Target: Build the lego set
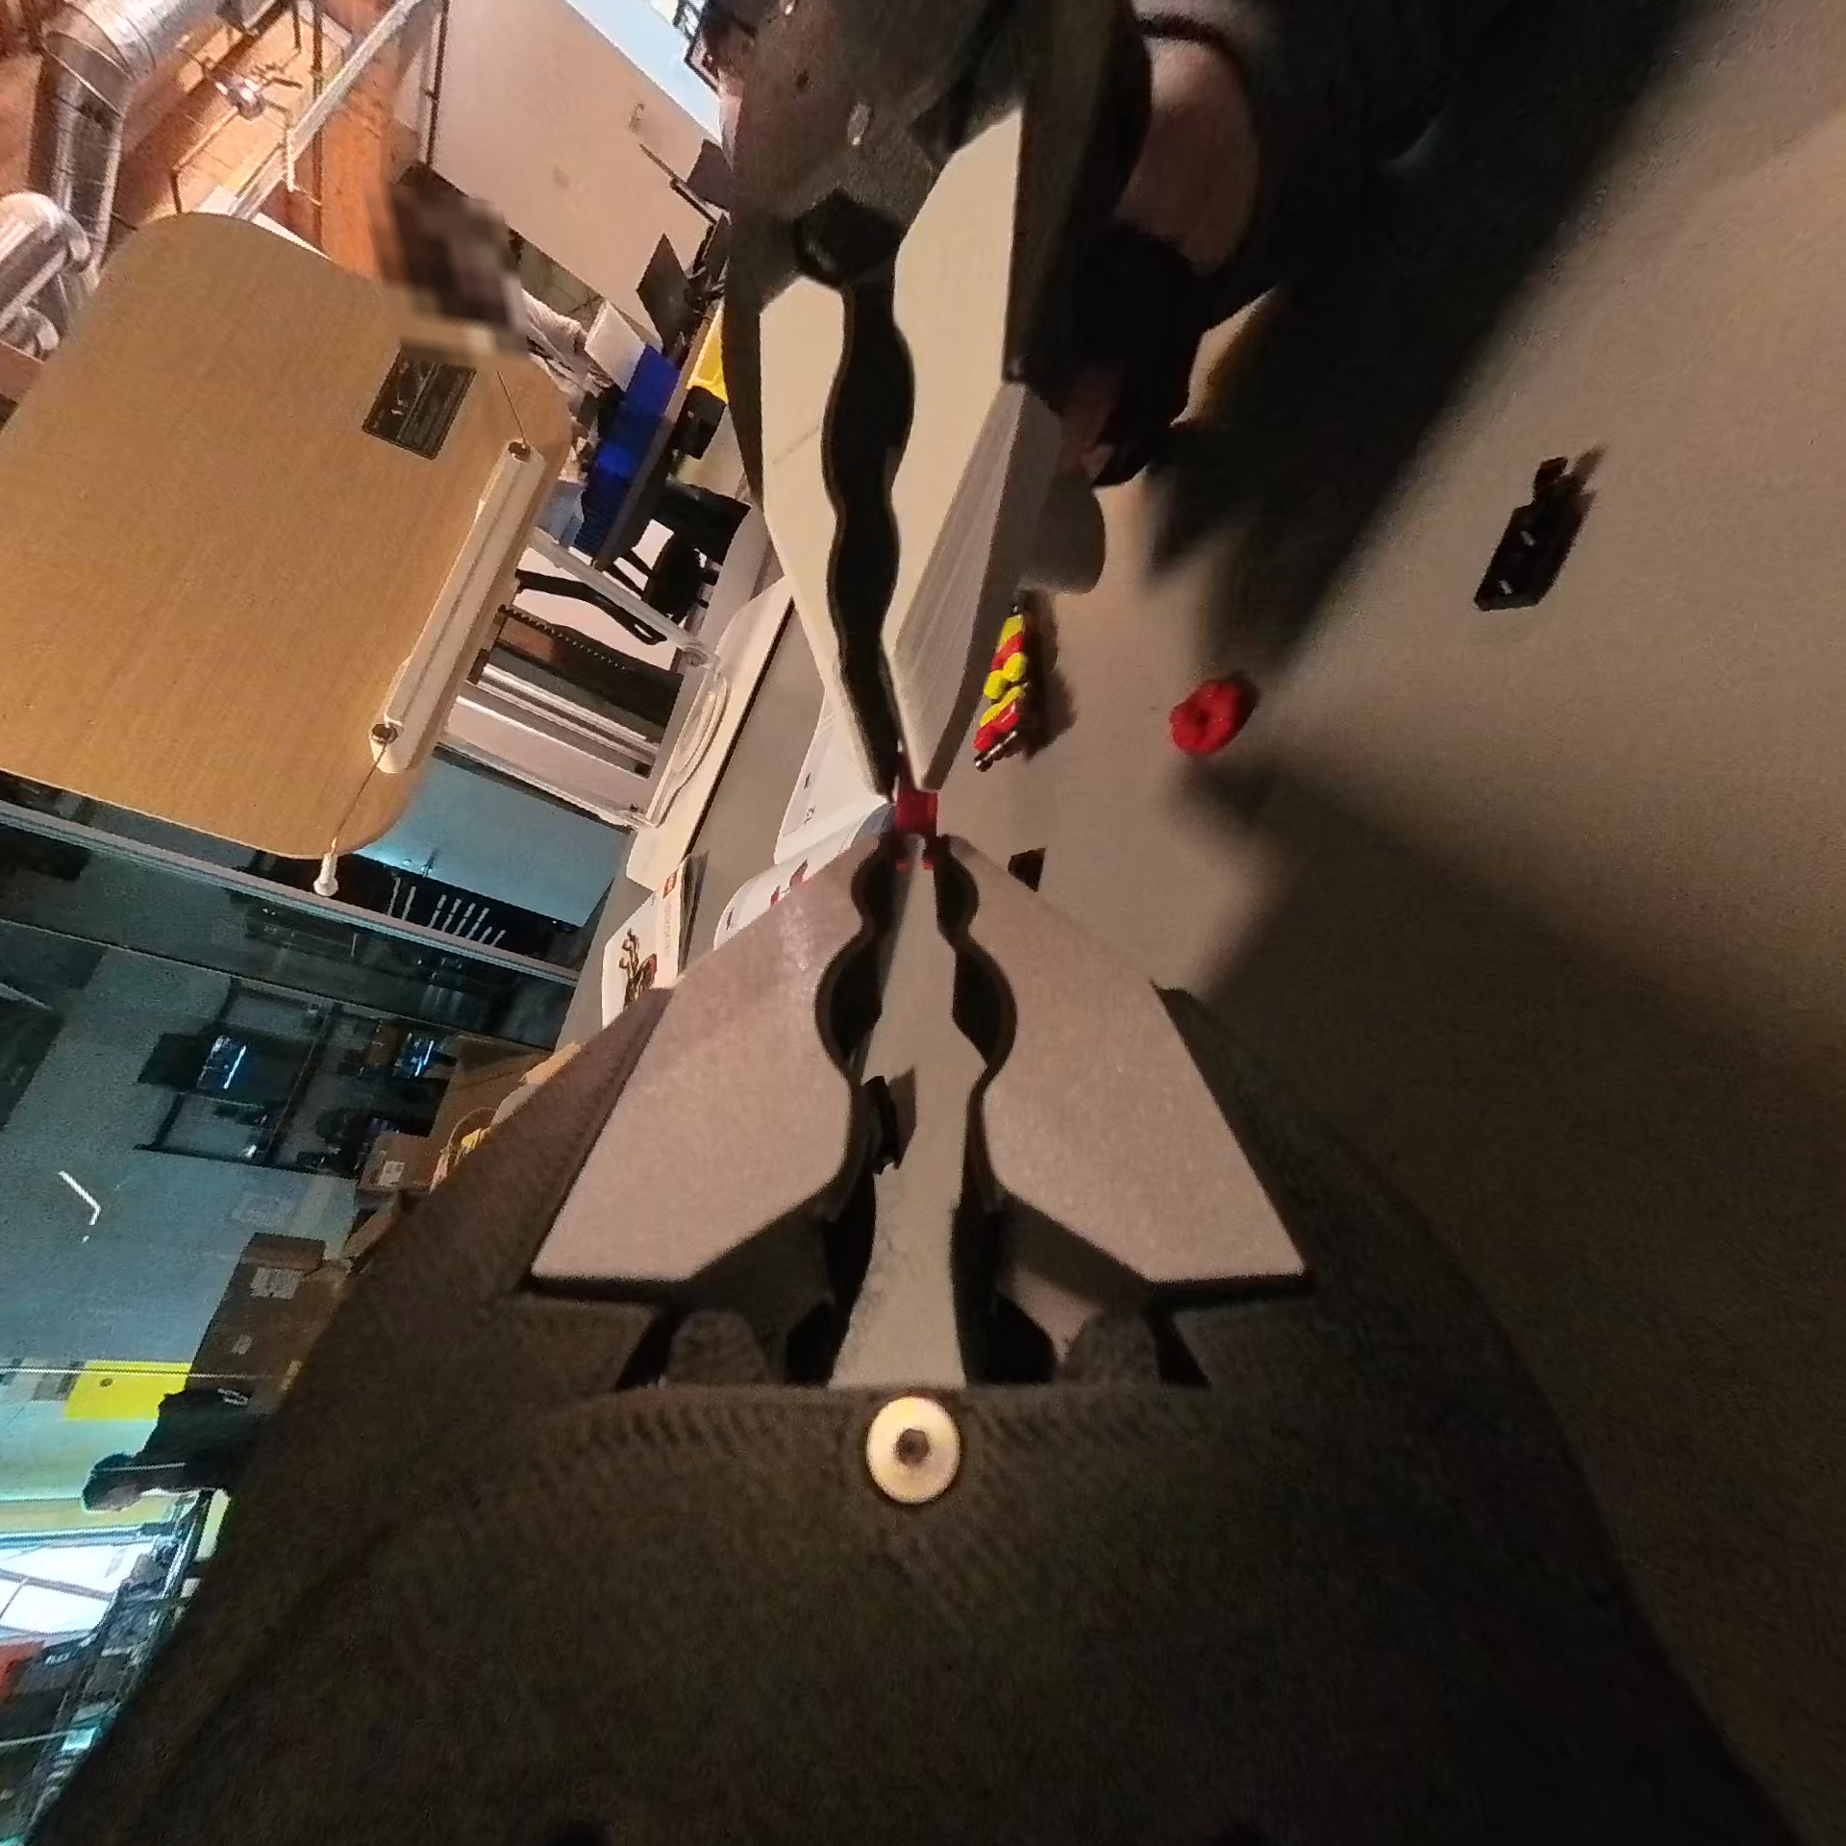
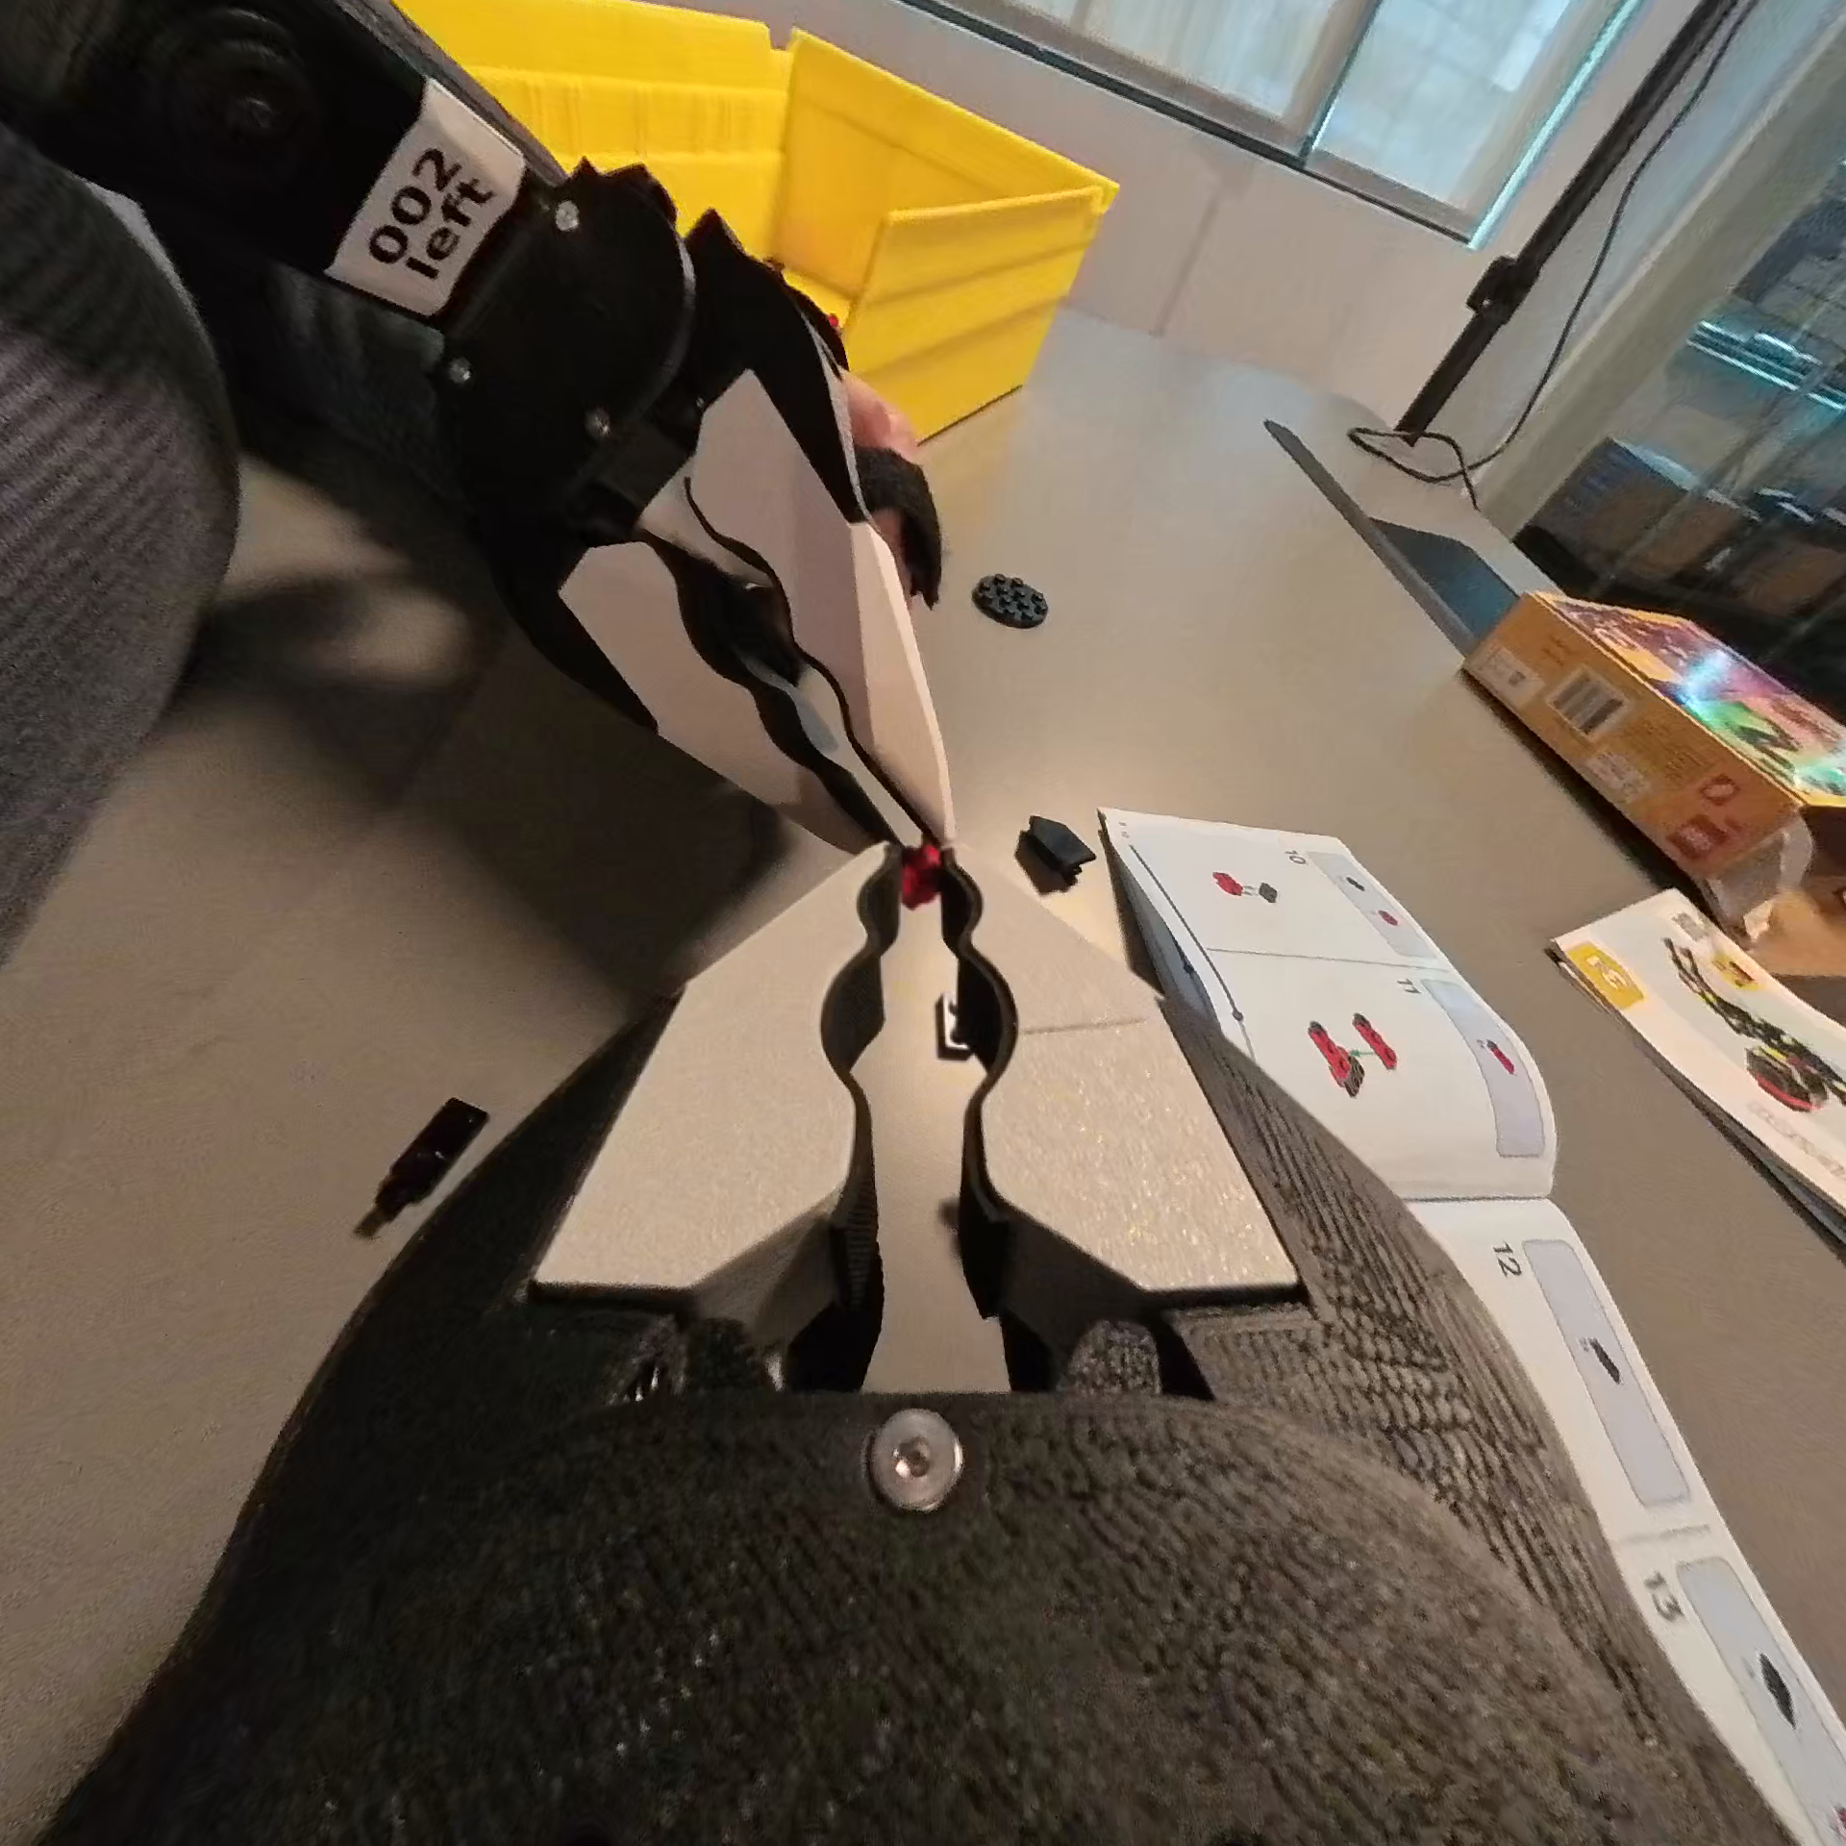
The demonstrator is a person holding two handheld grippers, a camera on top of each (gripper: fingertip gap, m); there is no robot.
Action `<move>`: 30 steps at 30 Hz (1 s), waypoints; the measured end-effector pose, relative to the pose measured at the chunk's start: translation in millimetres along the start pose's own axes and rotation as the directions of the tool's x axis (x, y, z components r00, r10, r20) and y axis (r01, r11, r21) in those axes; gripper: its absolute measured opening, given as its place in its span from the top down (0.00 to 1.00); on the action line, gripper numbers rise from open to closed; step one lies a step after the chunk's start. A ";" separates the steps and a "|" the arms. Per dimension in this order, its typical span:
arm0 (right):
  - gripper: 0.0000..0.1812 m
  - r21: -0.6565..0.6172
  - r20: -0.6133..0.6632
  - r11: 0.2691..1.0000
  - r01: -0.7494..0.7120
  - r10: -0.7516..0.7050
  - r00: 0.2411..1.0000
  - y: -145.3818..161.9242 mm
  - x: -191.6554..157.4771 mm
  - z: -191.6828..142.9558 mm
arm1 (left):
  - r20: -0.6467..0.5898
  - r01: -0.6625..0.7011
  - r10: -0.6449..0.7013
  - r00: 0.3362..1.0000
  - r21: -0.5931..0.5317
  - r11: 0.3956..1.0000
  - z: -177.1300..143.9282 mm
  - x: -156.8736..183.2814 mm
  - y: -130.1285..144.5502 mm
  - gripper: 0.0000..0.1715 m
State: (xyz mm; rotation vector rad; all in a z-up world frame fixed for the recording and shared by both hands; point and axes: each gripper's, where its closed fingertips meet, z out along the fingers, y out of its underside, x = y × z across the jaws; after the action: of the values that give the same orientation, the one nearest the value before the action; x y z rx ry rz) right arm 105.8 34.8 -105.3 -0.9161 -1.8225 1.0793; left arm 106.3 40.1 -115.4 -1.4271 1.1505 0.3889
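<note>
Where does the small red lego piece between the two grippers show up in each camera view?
Left wrist view: the small red lego piece sits just above centre, at the left gripper's tips.
Right wrist view: it sits just above centre, at the right gripper's tips.
Shared landmark: both grippers' tips meet at it in both views.

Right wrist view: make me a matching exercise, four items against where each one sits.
Items:
1. yellow bin
2. round black plate
3. open instruction booklet
4. small red piece

Places:
A. between the tips of the two grippers
B. flat on the table, right of the near gripper
C. far end of the table, behind the other gripper
D. alone on the table, just past the other gripper

Pairs: 1-C, 2-D, 3-B, 4-A
</note>
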 end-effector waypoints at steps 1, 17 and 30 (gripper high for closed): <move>0.98 -0.010 -0.002 1.000 -0.002 0.002 1.000 1.5 0.8 0.1 | 0.000 0.001 -0.001 1.000 0.003 1.000 -0.3 -0.1 -0.5 0.96; 0.99 -0.193 0.067 0.981 -0.032 0.046 0.997 32.7 -1.2 -2.0 | 0.038 0.461 -0.462 0.886 0.017 0.887 -10.5 -39.9 23.0 0.90; 0.91 -0.314 0.099 0.946 -0.084 0.121 0.988 52.0 -5.5 -2.2 | 0.023 0.391 -0.391 0.920 -0.043 0.919 -4.2 -30.6 28.3 0.93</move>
State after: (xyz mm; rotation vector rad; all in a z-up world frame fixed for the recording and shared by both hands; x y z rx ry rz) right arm 119.3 50.0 -153.6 -1.1631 -2.1016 0.9409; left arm 68.0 54.2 -106.1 -1.6497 0.8197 0.1424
